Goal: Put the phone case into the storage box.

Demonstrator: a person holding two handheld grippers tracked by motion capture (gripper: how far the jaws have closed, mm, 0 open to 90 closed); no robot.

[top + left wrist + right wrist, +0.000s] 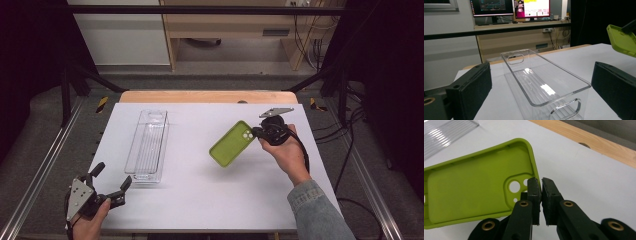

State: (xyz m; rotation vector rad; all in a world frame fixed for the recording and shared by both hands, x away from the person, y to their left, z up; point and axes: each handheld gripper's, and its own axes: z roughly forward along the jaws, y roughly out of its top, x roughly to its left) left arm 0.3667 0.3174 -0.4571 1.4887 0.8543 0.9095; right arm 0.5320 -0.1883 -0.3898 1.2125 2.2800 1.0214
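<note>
The right gripper (261,132) has its jaws clamped on the camera-hole edge of the green phone case (232,144), holding it tilted above the white surface (200,200); the left gripper (111,179) rests near the surface's front-left corner, jaws spread wide, just in front of the clear bin (147,145).

No text, label or number can be read; the far monitors (511,7) in the left gripper view show writing too blurred to make out

Phone case (471,187): lime-green soft-looking plastic, matt, smooth.
Tray (148,145): clear hard plastic, glossy, ribbed floor.
Bench (200,200): white top, matt, smooth; far edge bare pale wood.
Right tongs (541,195): black plastic, matt; brass-coloured rivets.
Left tongs (111,181): black, matt pads.
</note>
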